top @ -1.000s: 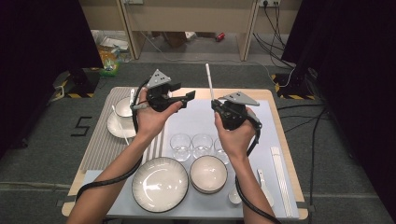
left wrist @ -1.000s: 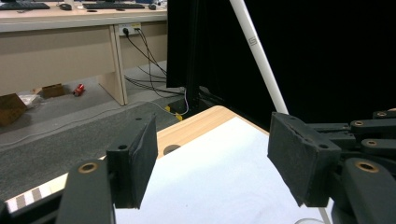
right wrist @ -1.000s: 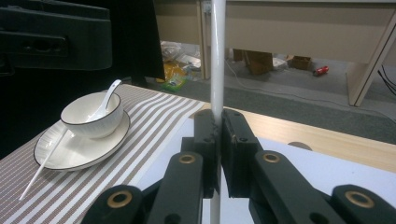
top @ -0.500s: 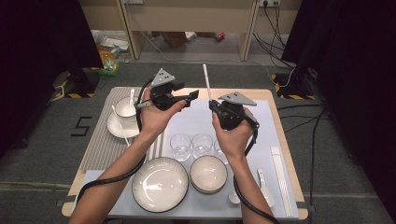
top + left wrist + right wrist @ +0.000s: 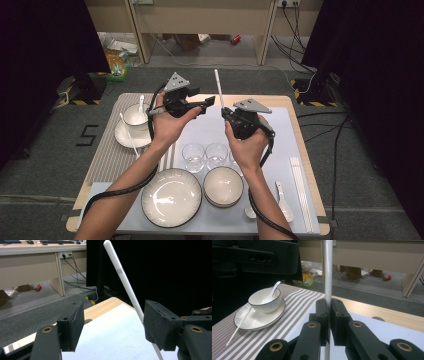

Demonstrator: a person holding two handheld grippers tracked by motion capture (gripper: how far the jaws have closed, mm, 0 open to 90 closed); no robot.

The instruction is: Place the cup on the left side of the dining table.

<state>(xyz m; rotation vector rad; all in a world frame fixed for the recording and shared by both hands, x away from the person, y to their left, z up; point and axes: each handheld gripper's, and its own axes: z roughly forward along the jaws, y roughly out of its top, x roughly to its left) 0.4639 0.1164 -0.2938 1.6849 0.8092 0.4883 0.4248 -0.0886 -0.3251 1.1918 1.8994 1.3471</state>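
Note:
My right gripper is shut on the lower part of a white chopstick, which stands nearly upright above the table's far middle. In the right gripper view the chopstick rises straight up from between the pressed pads of that gripper. My left gripper is held level just left of the stick, pointing right, with its jaws open. In the left gripper view the chopstick slants just beyond the right pad of the open gripper, and nothing lies between the pads.
A bowl with a spoon sits on a saucer on the striped mat, with a white stick leaning on it. Nearer me are glasses, a large plate, a bowl, spoons and chopsticks.

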